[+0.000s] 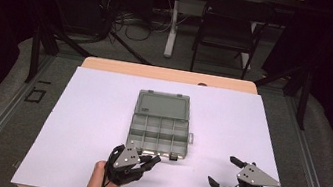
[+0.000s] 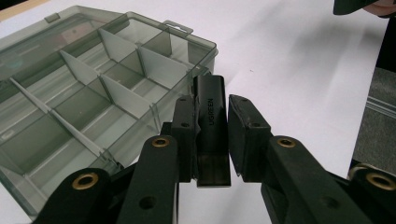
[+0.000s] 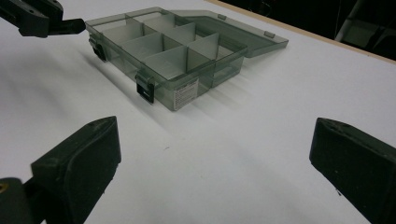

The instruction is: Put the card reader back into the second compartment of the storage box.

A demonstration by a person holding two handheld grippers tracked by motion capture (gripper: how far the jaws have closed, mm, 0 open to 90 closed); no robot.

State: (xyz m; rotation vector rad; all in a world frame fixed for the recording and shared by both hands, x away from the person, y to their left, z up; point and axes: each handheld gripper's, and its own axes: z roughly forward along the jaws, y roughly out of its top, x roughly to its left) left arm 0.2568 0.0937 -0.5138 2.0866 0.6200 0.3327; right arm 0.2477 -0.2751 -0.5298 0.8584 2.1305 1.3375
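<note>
Gripping a small black block [image 2: 212, 135] printed with the word UGREEN, the left gripper [image 1: 152, 161] sits at the lower middle of the high view, just in front of the near edge of the organiser box [image 1: 159, 134]; in the left gripper view the block stands upright between the two black pads, the left pad pressed flat against it and the right pad close on its other side, and its top end reaches up to the box's near corner. Level with it at the lower right of the high view, the right gripper [image 1: 223, 172] rests low over the white table [image 1: 88, 126] with its jaws spread wide apart and nothing between them, as the right gripper view confirms with bare table between the two pads. Beyond both grippers, in the centre of the high view, the grey see-through box lies open, its tray split by dividers into small compartments that look empty, two dark latches on its near wall and its lid [image 1: 162, 104] folded back flat on the far side. Farther off, past the table's far edge, a dark chair [image 1: 227, 30] stands on the floor among cables.
</note>
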